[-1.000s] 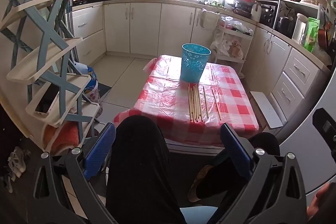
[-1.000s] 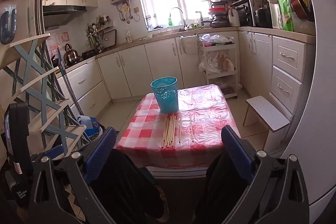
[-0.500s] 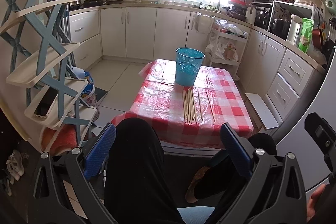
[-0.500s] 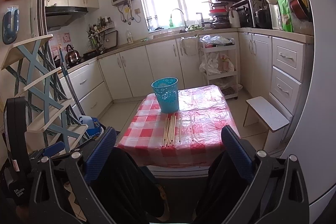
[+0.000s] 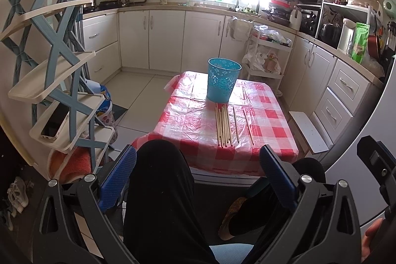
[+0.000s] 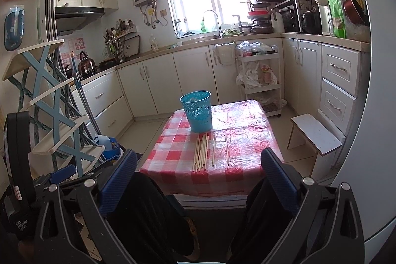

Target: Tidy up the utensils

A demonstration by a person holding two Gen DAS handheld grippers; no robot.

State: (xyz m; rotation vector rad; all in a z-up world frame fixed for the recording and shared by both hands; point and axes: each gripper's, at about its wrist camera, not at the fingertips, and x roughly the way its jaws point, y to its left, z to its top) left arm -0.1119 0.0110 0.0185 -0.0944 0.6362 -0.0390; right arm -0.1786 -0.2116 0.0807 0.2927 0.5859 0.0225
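Observation:
Several wooden chopsticks (image 5: 224, 126) (image 6: 201, 152) lie side by side on a low table with a red-and-white checked cloth (image 5: 193, 123) (image 6: 245, 137), two of them set a little apart on the right. Behind them stands an upright blue perforated basket (image 5: 223, 83) (image 6: 197, 111). My left gripper (image 5: 198, 171) is open and empty, held well short of the table above a person's dark-clad knees. My right gripper (image 6: 199, 171) is also open and empty, likewise back from the table's near edge.
A blue-and-cream tiered rack (image 5: 57, 81) (image 6: 52, 115) stands at the left with a phone (image 5: 55, 121) on a shelf. A small white stool (image 5: 308, 131) (image 6: 314, 134) sits right of the table. White cabinets (image 5: 341, 93) and a trolley (image 6: 258, 81) line the back and right.
Both cameras have drifted slightly, so the table and basket sit a little lower and more central in view. Chopsticks and basket have not moved; both grippers stay open.

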